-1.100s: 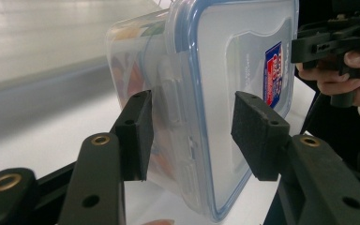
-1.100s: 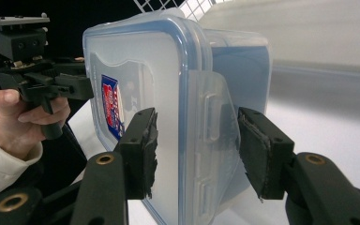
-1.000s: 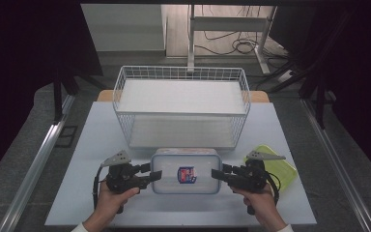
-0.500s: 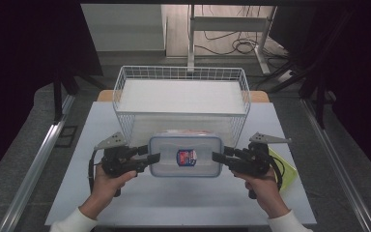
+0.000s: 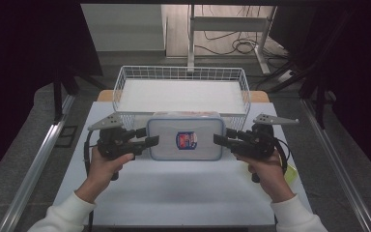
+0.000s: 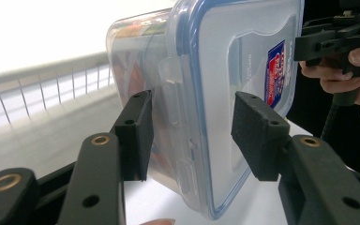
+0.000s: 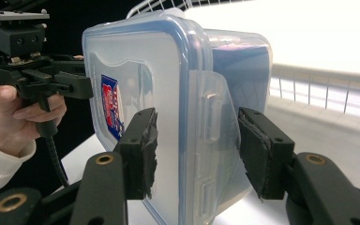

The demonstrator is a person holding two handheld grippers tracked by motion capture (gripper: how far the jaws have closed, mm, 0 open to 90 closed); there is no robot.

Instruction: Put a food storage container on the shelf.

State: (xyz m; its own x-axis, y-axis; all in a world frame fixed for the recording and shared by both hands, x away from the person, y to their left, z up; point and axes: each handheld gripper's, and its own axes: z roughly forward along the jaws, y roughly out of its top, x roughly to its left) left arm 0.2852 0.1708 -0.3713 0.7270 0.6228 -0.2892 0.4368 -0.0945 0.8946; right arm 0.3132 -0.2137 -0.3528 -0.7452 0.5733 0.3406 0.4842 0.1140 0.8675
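Note:
A clear plastic container [image 5: 184, 137] with a blue-rimmed lid and a red and blue label hangs in the air above the table, just in front of the wire basket. My left gripper [image 5: 152, 141] is shut on its left end and my right gripper [image 5: 218, 139] on its right end. In the left gripper view the container [image 6: 215, 89] stands on edge between the pads [image 6: 138, 133], one on the tub side and one on the lid. The right gripper view has the same grip on the container [image 7: 168, 84], with the pads [image 7: 143, 150] pressing beside the lid clasp.
A white wire basket [image 5: 183, 72] stands at the back of the pale table [image 5: 183, 193], close behind the lifted container. A yellow-green object [image 5: 292, 174] lies on the table under my right hand. Metal rails run along both sides of the table.
Both hands have risen together, lifting the container off the table and carrying it a little toward the basket. The grip on both ends is unchanged.

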